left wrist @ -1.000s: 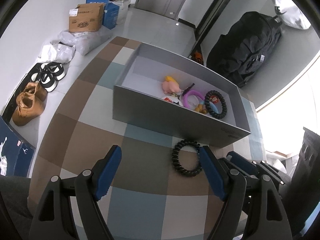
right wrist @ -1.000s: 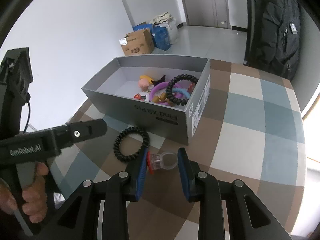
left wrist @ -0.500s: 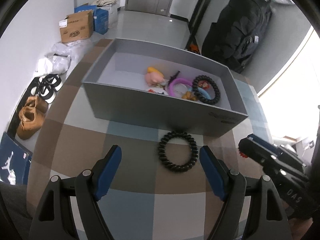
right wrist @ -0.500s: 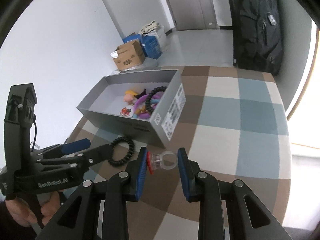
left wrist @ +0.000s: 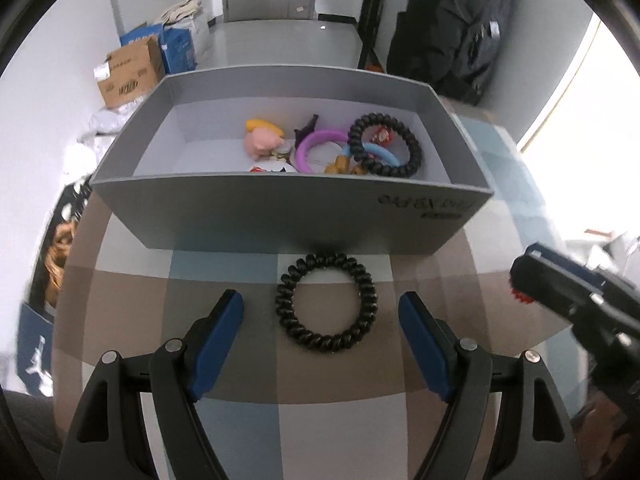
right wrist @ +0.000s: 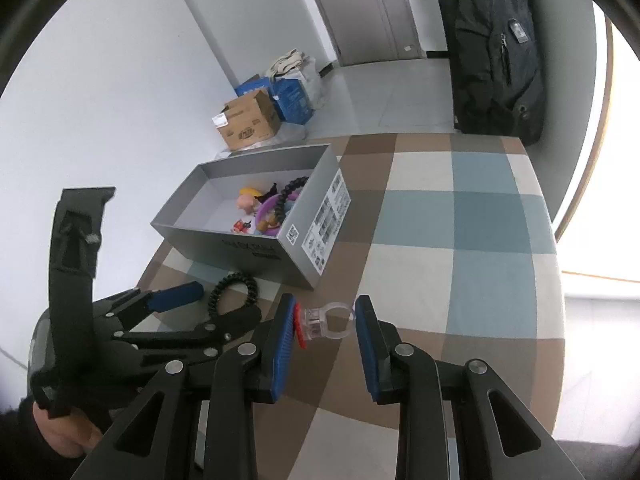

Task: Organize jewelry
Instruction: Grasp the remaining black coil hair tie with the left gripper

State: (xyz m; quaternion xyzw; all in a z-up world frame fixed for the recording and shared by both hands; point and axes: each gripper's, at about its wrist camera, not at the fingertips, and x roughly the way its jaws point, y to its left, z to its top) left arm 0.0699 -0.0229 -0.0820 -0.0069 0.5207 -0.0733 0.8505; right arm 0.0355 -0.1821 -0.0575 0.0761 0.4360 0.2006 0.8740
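A grey box (left wrist: 280, 216) on the checked table holds a black coil band (left wrist: 386, 144), purple and blue rings and a pink toy (left wrist: 262, 140). It also shows in the right wrist view (right wrist: 224, 248). A second black coil band (left wrist: 326, 302) lies on the table just in front of the box, between the tips of my open left gripper (left wrist: 322, 320). My right gripper (right wrist: 326, 320) is shut on a clear plastic ring with a red top (right wrist: 320, 320), held above the table right of the box. In the left wrist view the right gripper (left wrist: 560, 292) is at the right edge.
The round table's edge (right wrist: 560, 320) curves close on the right. On the floor beyond stand a cardboard box (right wrist: 248, 126), blue boxes (right wrist: 292, 98) and a black bag (right wrist: 496, 48). Shoes (left wrist: 56, 256) lie on the floor to the left.
My left gripper has swung to face the box squarely, with the loose coil band now centred between its fingers. My right gripper has risen and drawn back with the clear ring.
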